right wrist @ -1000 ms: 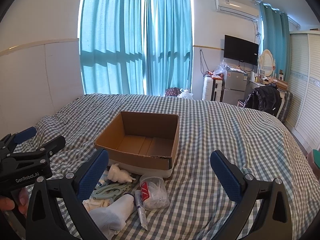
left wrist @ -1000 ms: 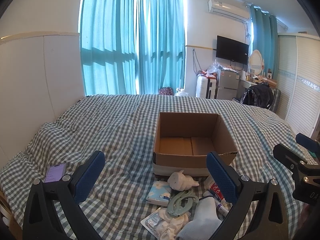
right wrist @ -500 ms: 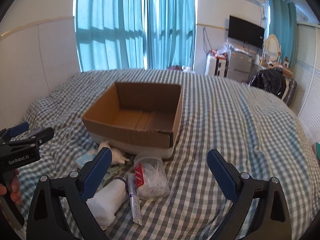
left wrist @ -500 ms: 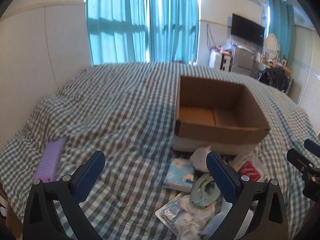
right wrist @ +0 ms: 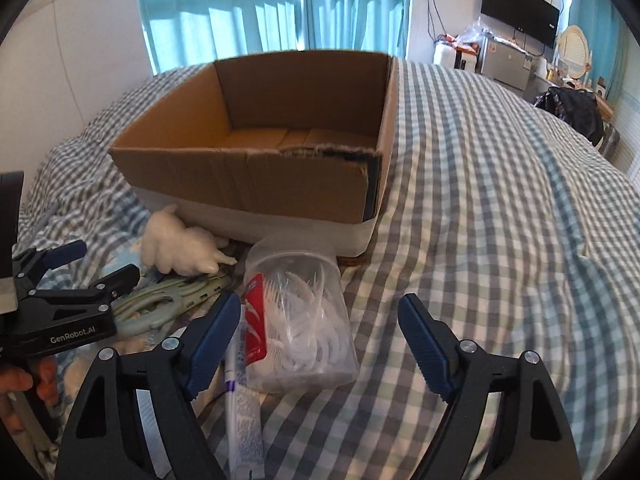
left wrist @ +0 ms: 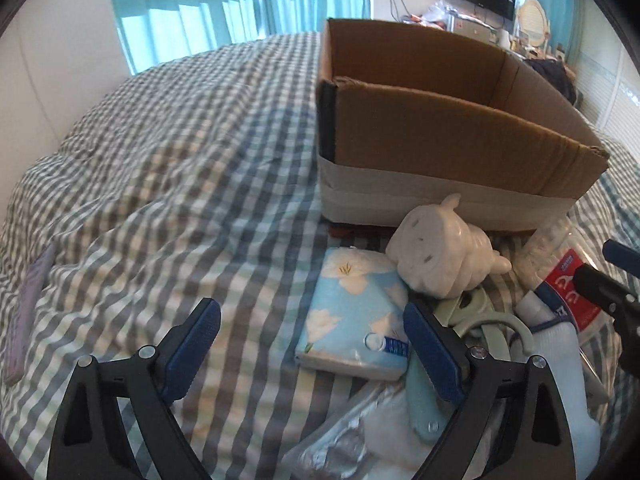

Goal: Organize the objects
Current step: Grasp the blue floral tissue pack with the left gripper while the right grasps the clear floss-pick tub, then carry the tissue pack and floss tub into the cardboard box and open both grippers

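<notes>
An open, empty cardboard box (left wrist: 440, 128) (right wrist: 256, 168) sits on the checked bed. In front of it lies a pile: a blue flowered tissue pack (left wrist: 352, 312), a white animal figure (left wrist: 440, 256) (right wrist: 180, 246), pale green hangers (left wrist: 480, 320) (right wrist: 168, 300), a clear plastic tub of white picks (right wrist: 304, 320), a tube (right wrist: 244, 400) and a white sock (left wrist: 560, 380). My left gripper (left wrist: 312, 352) is open, low over the tissue pack. My right gripper (right wrist: 320, 344) is open, straddling the tub.
A purple phone (left wrist: 24, 320) lies on the bed at far left. A foil packet and white cloth (left wrist: 352, 440) lie nearest me. The left gripper also shows in the right wrist view (right wrist: 72, 292). Curtains, TV and furniture stand beyond the bed.
Both grippers have moved forward and down toward the pile in front of the box; the left now hangs over the tissue pack, the right over the tub. Both stay open.
</notes>
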### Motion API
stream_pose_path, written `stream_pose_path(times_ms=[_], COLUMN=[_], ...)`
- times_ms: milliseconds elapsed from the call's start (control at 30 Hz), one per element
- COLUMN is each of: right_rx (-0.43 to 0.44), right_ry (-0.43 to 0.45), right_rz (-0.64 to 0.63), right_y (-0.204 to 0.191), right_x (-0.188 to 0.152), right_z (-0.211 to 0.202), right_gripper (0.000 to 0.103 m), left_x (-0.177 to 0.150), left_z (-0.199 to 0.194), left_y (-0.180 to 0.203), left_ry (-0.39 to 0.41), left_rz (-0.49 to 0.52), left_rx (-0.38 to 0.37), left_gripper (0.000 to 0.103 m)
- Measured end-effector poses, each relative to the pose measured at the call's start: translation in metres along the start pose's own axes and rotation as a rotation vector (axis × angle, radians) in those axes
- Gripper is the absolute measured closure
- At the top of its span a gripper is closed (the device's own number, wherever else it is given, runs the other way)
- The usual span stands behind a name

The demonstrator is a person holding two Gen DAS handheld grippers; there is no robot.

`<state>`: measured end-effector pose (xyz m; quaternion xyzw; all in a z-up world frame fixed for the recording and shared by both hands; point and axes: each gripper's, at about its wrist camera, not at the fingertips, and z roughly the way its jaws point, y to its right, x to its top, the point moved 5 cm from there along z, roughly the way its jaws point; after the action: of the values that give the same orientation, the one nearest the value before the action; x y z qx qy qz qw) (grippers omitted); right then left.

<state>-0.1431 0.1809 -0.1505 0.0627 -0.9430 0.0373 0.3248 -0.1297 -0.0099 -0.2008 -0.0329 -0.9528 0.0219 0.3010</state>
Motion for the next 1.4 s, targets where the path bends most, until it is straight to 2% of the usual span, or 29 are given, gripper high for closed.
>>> stream_pose_path(times_ms=[167,200,233,267,300,667,967,1167,1400], right_rx=[0.039,0.043,0.055,0.066,0.057,0.031,0.013,0.01,0.007], right_ry=[-0.045,-0.051,-0.054,-0.059,-0.057,-0.018,0.102,0.183,0.284], right_rz=[-0.002,-0.006,-0.006,-0.01,-0.019,-0.032,-0.077,-0.106,-0.136], right_y=[-0.004,-0.005,-0.007,-0.009,-0.01,-0.011,-0.032,-0.043,-0.053], right_x=[-0.005,-0.006,-0.007,-0.008,-0.009,-0.001,0.019,0.034,0.069], right_z=[0.015,0.017,0.018,0.019,0.018,-0.005,-0.059,-0.096,-0.126], right_gripper=[0.024,0.027,0.035,0.04,0.041,0.041,0.041,0.041,0.041], left_x=[-0.004,-0.004,-0.003,-0.003,-0.005,-0.011,0.008,0.041,0.08], left_z=[0.011,0.011,0.012,0.013,0.015,-0.011,-0.068,-0.098,-0.133], left_y=[0.013,0.013,0.014,0.014,0.013,0.01,-0.006,-0.023,-0.015], left_ry=[-0.024,-0.025,-0.032,-0.044,-0.061,-0.033,0.099,0.211,0.341], left_rz=[0.038,0.034,0.025,0.008,0.0,-0.026,-0.06,-0.076,-0.078], left_rx=[-0.04,-0.055,-0.076,-0.111,-0.13,-0.127,-0.098,-0.085,-0.095], left_gripper=[0.016,0.017,0.024,0.041,0.046,0.048,0.048,0.048,0.048])
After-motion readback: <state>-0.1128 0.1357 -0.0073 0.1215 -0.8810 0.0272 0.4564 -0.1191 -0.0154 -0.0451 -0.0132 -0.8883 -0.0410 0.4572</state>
